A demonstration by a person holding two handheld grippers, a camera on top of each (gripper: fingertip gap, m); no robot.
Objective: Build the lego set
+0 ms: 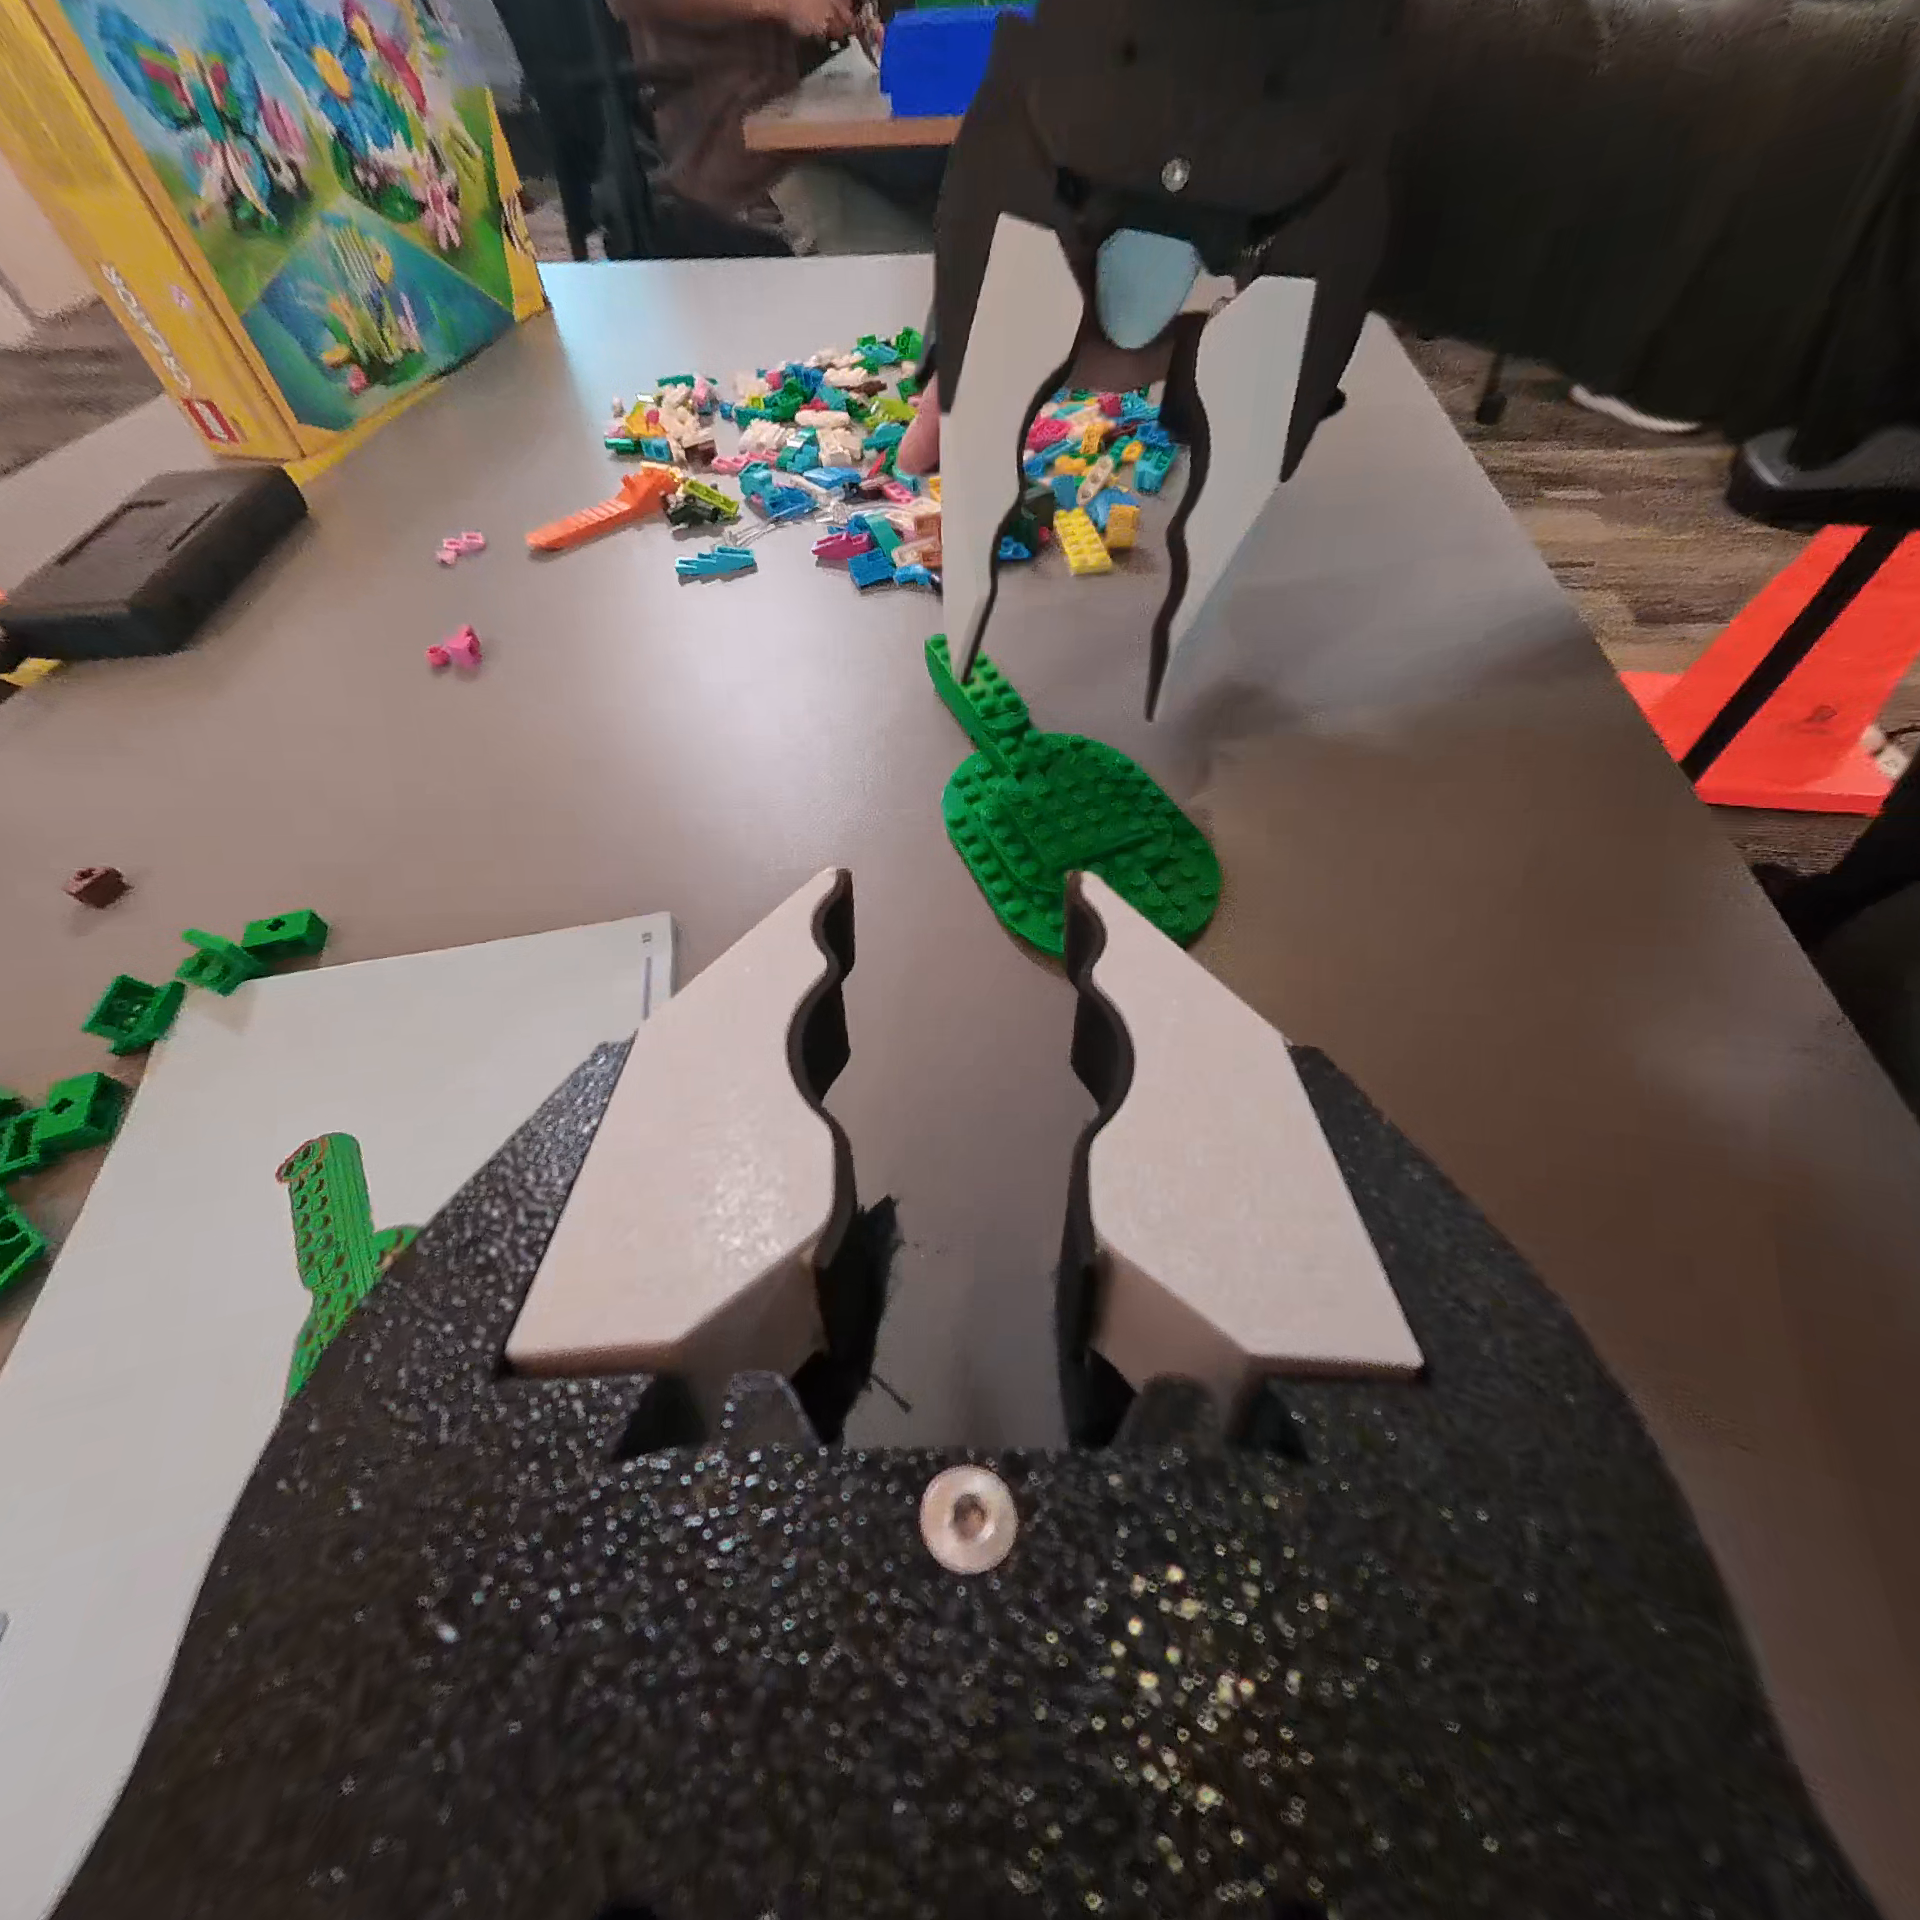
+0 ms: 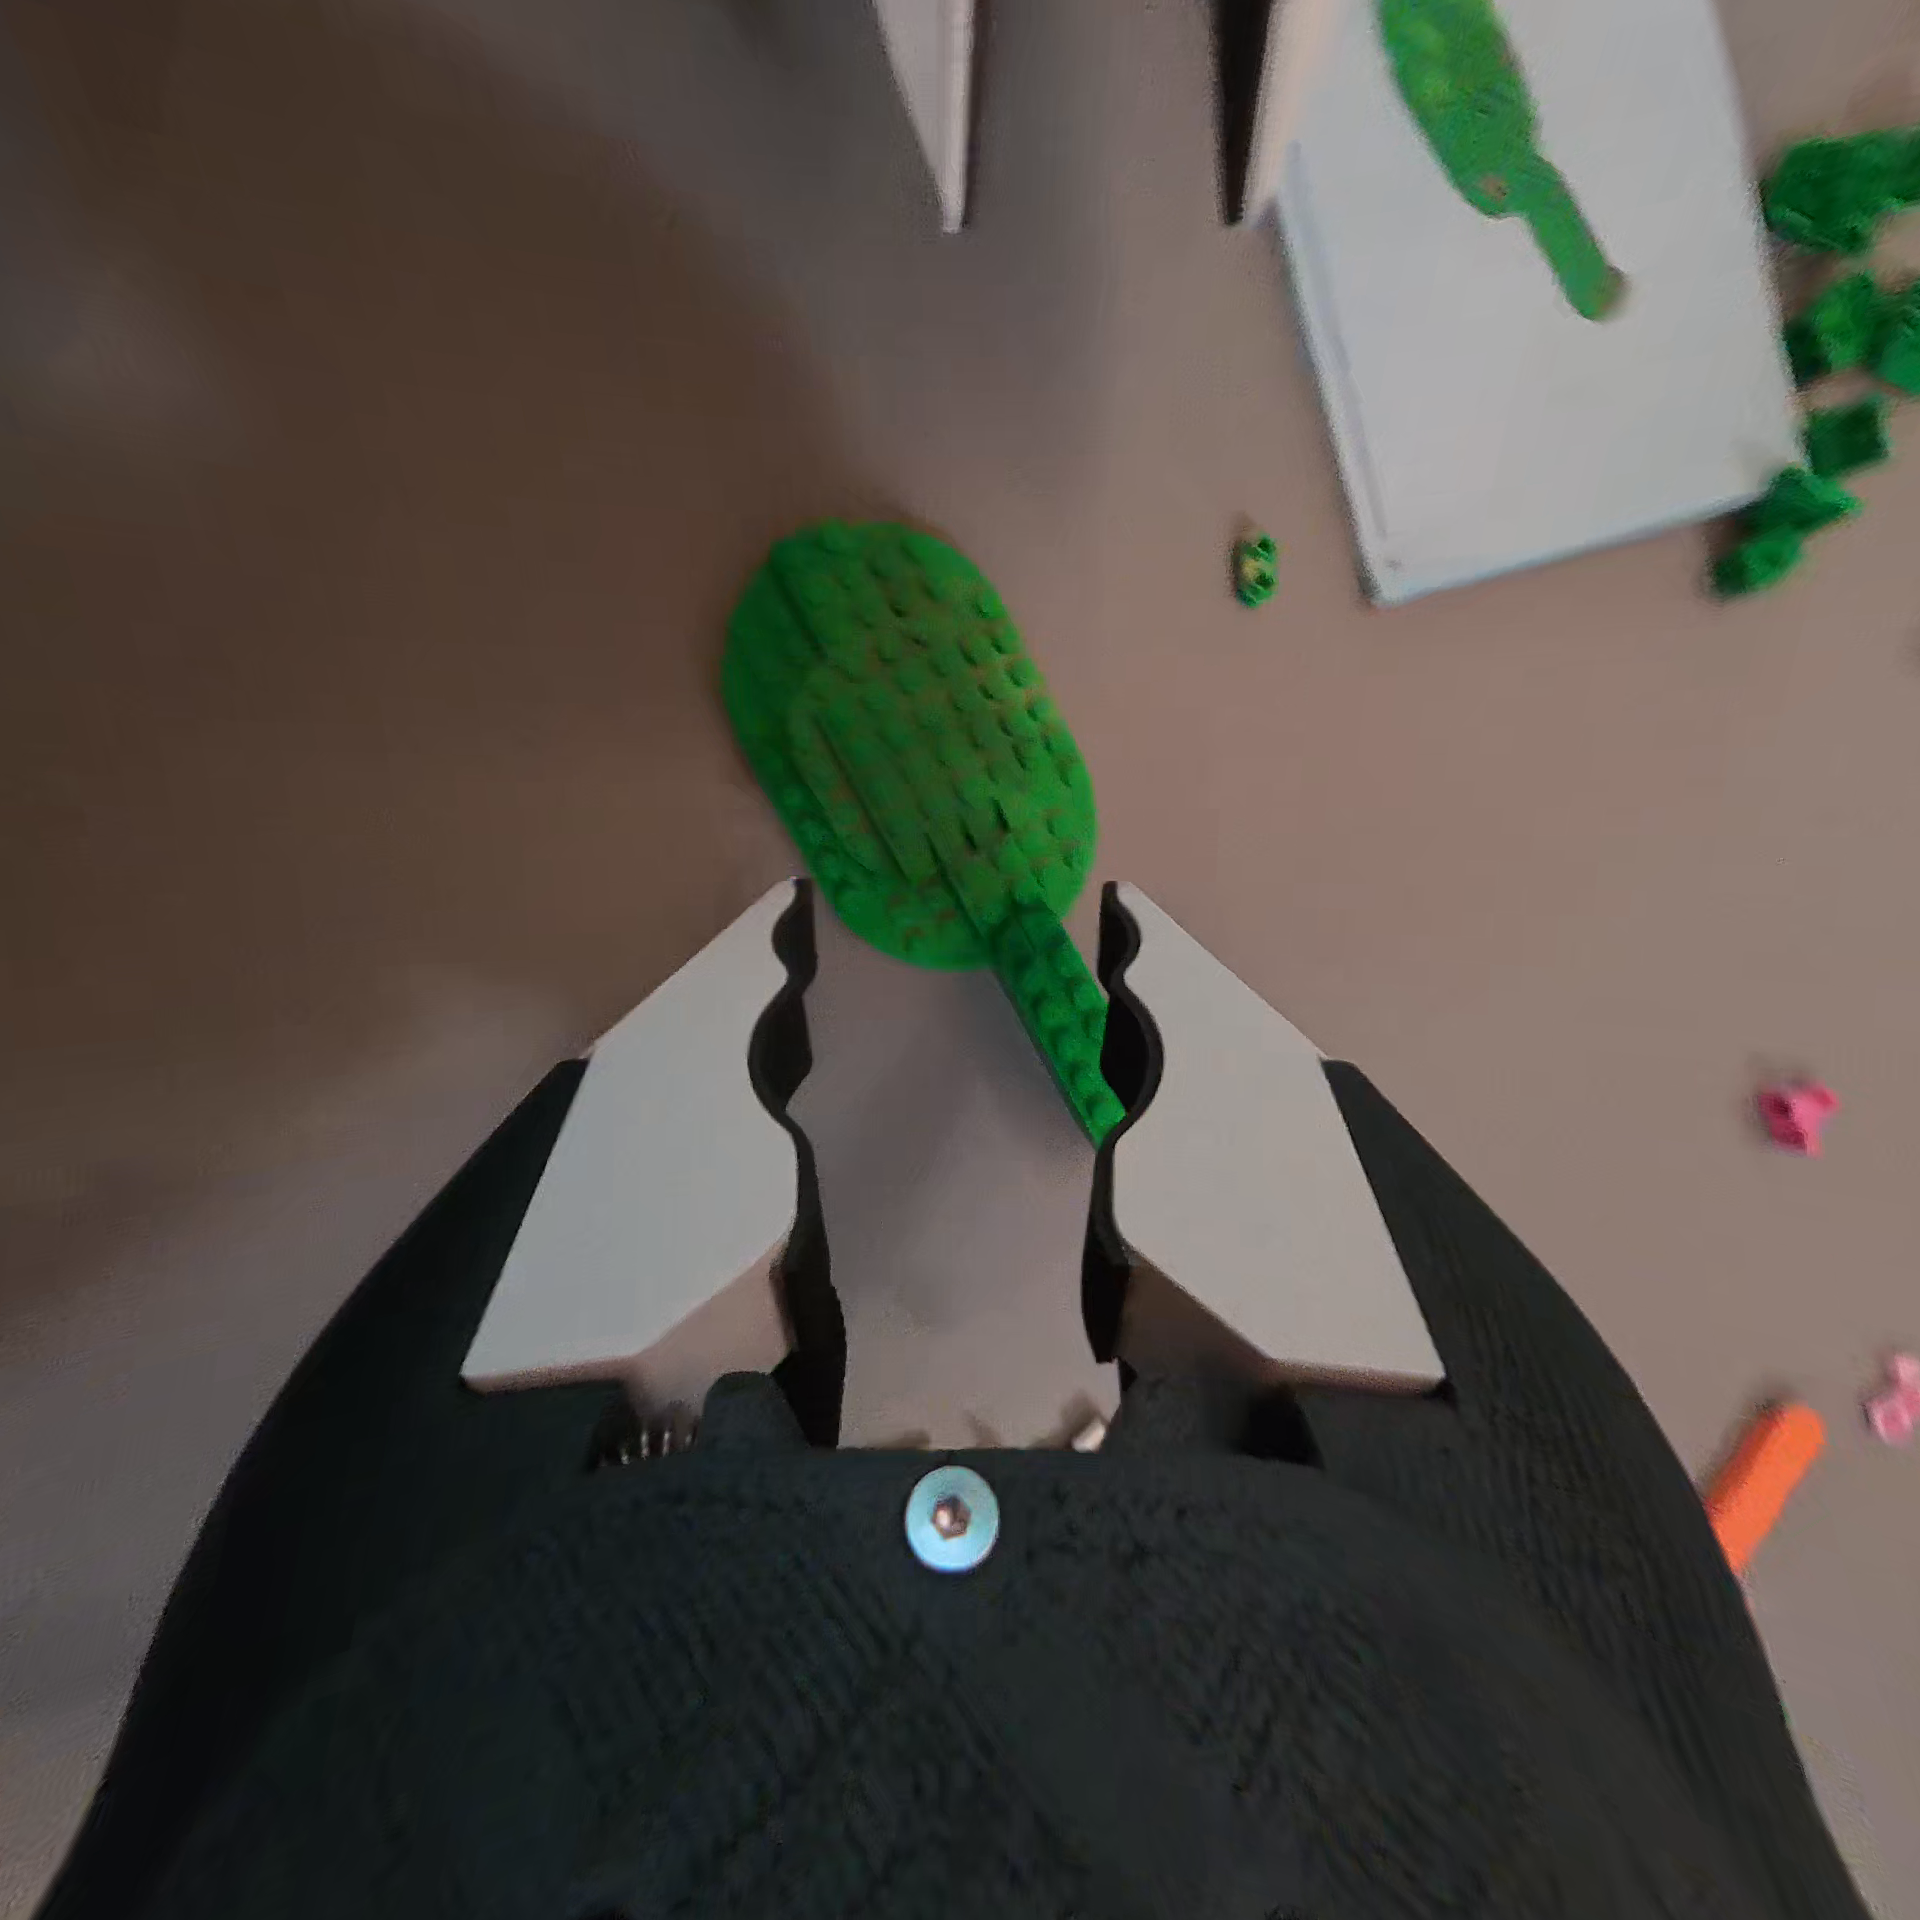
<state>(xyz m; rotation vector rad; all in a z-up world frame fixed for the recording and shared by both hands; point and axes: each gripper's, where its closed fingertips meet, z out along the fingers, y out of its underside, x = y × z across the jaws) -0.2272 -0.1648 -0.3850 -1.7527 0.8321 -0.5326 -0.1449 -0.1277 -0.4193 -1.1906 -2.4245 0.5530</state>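
A green leaf-shaped lego plate assembly point(image 1: 1081, 831) with a narrow stem lies flat on the grey table point(image 1: 623, 748). My left gripper point(image 1: 961, 894) is open and empty, with its tips just short of the leaf's near edge. My right gripper point(image 1: 1060, 686) reaches in from the far side, open, with one fingertip down at the stem. In the right wrist view the leaf point(image 2: 904, 748) lies ahead of my open right gripper point(image 2: 956, 904), and the stem end sits between the jaws against one finger. I cannot tell whether it touches. The left gripper's tips point(image 2: 1091, 213) show at the top.
A pile of mixed coloured bricks point(image 1: 883, 457) lies at the far side, with an orange brick separator point(image 1: 603, 514) beside it. The set's box point(image 1: 281, 208) and a black case point(image 1: 145, 561) stand far left. An instruction booklet point(image 1: 312, 1091), loose green bricks point(image 1: 135, 1008) and pink pieces point(image 1: 457, 649) lie left. One gripper's finger ends stand about 11 cm off the other's.
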